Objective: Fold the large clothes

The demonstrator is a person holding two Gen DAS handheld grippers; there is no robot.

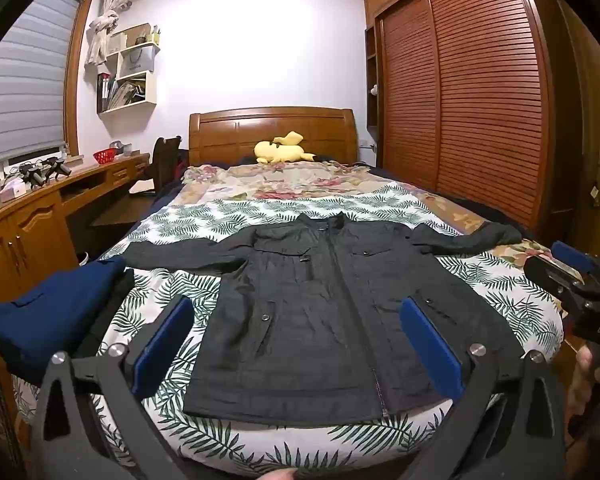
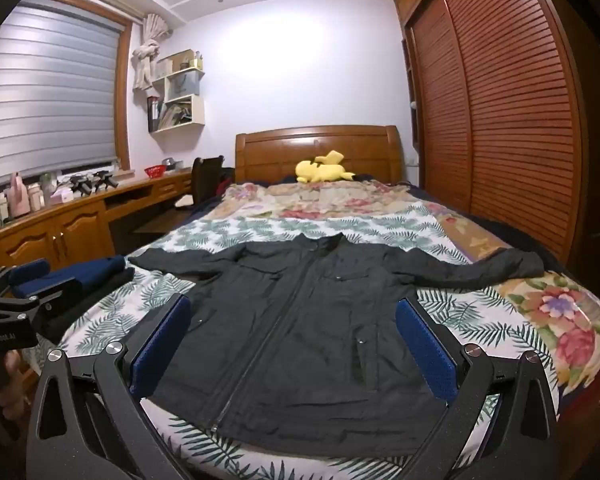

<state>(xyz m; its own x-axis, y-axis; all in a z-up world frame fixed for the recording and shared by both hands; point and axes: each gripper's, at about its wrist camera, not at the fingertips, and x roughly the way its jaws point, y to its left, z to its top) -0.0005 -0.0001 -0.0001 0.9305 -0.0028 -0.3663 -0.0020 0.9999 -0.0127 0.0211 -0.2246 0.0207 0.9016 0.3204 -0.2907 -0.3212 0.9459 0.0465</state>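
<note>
A dark grey jacket [image 1: 312, 300] lies flat and face up on the bed, zipped, hem toward me, both sleeves spread out sideways. It also shows in the right wrist view [image 2: 312, 328]. My left gripper [image 1: 296, 344] is open and empty, held above the jacket's hem near the foot of the bed. My right gripper [image 2: 292, 348] is open and empty, also above the hem, slightly to the right. Each gripper shows at the edge of the other's view: the right one [image 1: 572, 276] and the left one [image 2: 28, 284].
The bed has a leaf-print cover [image 1: 500, 280] over a floral quilt [image 2: 556, 312]. Folded navy and black clothes [image 1: 56, 316] are stacked at the bed's left edge. A yellow plush toy [image 1: 280, 152] lies by the headboard. A desk [image 1: 40, 200] stands left, a wardrobe [image 1: 480, 100] right.
</note>
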